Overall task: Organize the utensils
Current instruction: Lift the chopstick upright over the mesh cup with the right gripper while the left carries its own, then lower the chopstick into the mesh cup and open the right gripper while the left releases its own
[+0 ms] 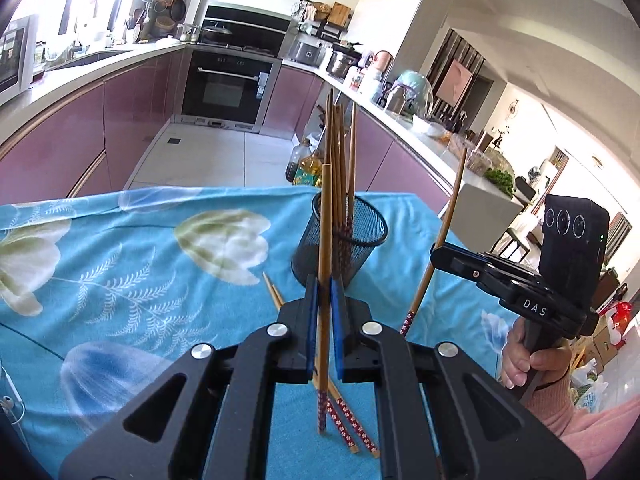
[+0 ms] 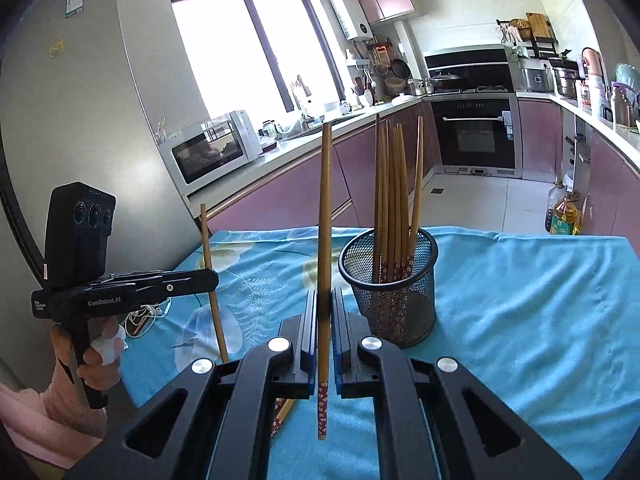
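Note:
My left gripper (image 1: 323, 284) is shut on a wooden chopstick (image 1: 325, 220), held upright with its patterned red end down, just in front of the black mesh cup (image 1: 362, 248). My right gripper (image 2: 323, 300) is shut on another chopstick (image 2: 325, 216), also upright, left of the mesh cup (image 2: 394, 300). The cup holds several chopsticks (image 2: 394, 196) standing tips up. Two more chopsticks (image 1: 352, 424) lie on the blue floral cloth under my left gripper. The right gripper (image 1: 434, 254) with its chopstick (image 1: 444, 236) shows in the left wrist view; the left gripper (image 2: 214, 278) shows in the right wrist view.
The table is covered by a blue floral cloth (image 1: 140, 280). Beyond it are purple kitchen cabinets (image 1: 60, 140), an oven (image 1: 224, 88) and oil bottles on the floor (image 2: 562, 212). A white cable (image 2: 144, 314) lies at the cloth's left edge.

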Motion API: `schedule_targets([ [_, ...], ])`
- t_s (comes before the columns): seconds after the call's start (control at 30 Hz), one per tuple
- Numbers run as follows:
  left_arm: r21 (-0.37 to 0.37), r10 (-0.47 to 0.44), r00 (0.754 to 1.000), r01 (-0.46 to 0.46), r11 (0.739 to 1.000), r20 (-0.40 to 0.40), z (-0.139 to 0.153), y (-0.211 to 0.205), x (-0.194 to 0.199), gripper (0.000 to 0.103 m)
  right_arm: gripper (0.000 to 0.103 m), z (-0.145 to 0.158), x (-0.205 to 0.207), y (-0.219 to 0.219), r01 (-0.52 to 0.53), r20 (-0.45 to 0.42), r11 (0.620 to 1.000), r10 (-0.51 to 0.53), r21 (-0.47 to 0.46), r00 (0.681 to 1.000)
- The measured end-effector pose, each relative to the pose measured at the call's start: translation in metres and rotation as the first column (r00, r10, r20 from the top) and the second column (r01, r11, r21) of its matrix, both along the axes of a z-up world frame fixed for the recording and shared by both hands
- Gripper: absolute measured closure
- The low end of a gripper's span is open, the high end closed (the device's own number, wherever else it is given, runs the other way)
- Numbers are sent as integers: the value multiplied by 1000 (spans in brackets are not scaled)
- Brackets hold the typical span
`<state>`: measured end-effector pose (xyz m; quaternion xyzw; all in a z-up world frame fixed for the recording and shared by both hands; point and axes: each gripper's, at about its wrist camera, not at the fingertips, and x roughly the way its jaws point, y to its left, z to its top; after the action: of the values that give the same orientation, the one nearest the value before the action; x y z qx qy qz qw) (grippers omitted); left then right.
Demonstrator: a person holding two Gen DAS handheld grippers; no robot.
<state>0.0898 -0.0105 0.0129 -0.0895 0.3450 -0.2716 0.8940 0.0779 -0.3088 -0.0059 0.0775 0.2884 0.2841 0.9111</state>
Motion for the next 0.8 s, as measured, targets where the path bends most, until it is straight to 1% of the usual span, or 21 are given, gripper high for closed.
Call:
schedule_targets([
  [0.2,-44,9,999,-7,999,31,17,-1,8,96,97,17,6,-6,17,47,1000,-17,4,999],
  [0.43,-70,12,997,-6,997,74,39,-9,22,96,97,36,19,-11,35,93,999,-35,5,995],
  [0.67,-99,10,994,1,995,107,67,-18,40,96,97,58,31,-11,46,144,999,-46,2,989],
  [0.8,-111,17,991,-1,994,136,85,-22,48,96,97,66,40,-12,56,157,998,-56,4,986],
])
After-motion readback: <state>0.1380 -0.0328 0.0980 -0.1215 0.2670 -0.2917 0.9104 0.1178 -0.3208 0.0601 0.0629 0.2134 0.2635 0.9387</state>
